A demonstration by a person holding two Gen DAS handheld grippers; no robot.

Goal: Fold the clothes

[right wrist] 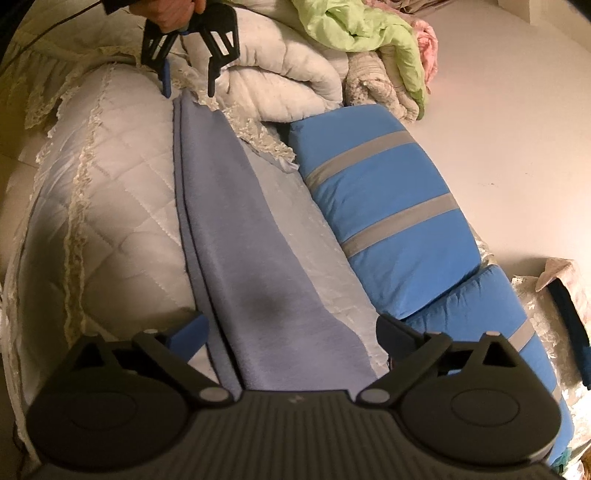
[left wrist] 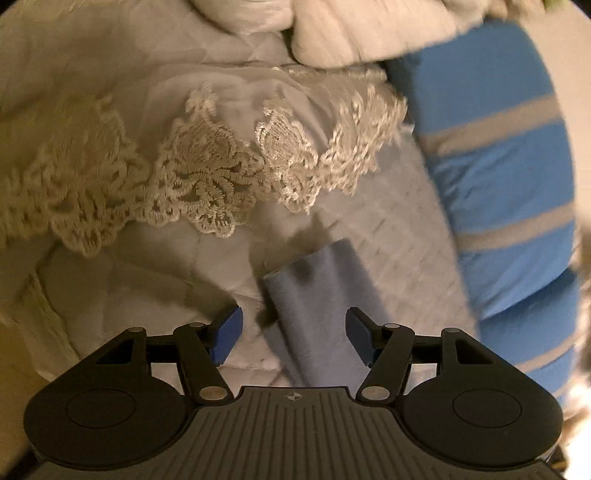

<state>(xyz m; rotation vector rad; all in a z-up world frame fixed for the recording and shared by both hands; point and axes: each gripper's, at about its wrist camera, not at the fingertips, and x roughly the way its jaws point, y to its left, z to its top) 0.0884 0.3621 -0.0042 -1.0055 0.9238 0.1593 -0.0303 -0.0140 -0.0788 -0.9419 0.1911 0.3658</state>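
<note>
A long lavender-grey cloth (right wrist: 236, 221), folded lengthwise into a narrow strip, lies flat on the quilted bed. My right gripper (right wrist: 291, 336) stands wide open over its near end, the pads clear of the fabric on both sides. In the right wrist view my left gripper (right wrist: 189, 86) hangs over the strip's far end, held by a person's hand (right wrist: 173, 11). In the left wrist view that far end of the cloth (left wrist: 321, 295) lies between the fingers of the open left gripper (left wrist: 293, 334), with neither blue pad touching it.
A white quilted bedspread (right wrist: 110, 184) with lace trim (left wrist: 207, 173) lies under the cloth. Blue pillows with grey stripes (right wrist: 384, 206) lie along the strip's right side. A rolled white duvet (right wrist: 280, 74), a green garment (right wrist: 362, 29) and other clothes pile up at the far end.
</note>
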